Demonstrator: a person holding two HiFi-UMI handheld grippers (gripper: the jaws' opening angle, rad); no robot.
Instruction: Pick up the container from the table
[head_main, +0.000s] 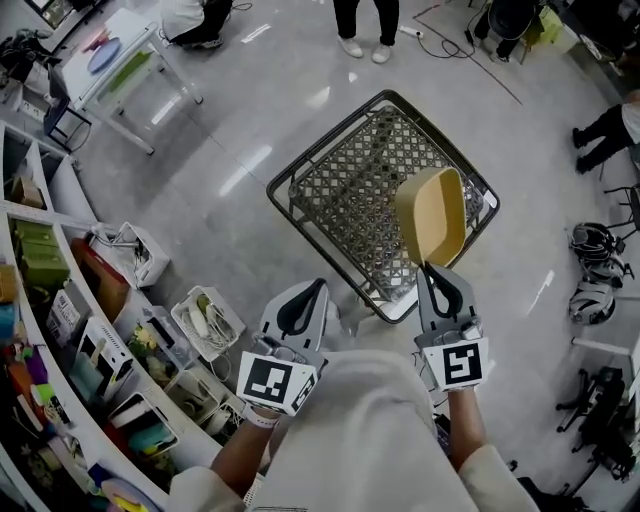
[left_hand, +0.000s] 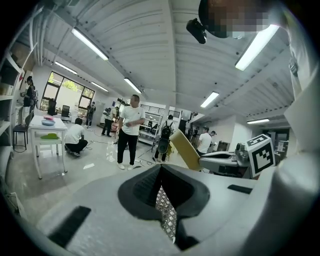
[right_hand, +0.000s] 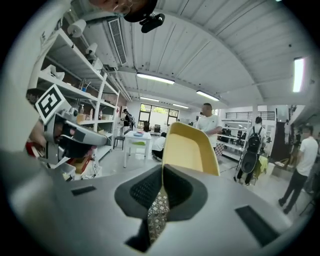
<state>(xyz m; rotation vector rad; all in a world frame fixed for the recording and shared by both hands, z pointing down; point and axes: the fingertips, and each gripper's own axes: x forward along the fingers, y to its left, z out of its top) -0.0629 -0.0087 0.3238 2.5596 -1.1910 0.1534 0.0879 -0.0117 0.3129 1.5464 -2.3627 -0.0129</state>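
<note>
While the pale glossy floor (head_main: 250, 130) fills most of the head view, curved shelves (head_main: 40, 330) crowded with boxes and packets run down its left side. A wire basket (head_main: 350, 190) with a dark frame stands on the floor ahead of the person, well apart from the shelves. A white table (head_main: 120, 70) stands at the upper left, and a person's legs (head_main: 362, 25) show at the top edge.

The yellow container (head_main: 432, 215) is off any surface, held up on edge over the right part of the basket, its hollow side turned towards the person. In the right gripper view the container (right_hand: 189, 150) rises straight from the jaws, with one wall of it pinched between them. The right gripper (head_main: 428, 268) is thus clamped on the container's lower edge.

The left gripper (head_main: 318, 288) hangs beside it, near the basket's closest corner, touching nothing. Its own view shows the left gripper (left_hand: 161, 167) with its jaws brought together and nothing between them. The container (left_hand: 184, 148) shows there off to the right, tilted.
</note>
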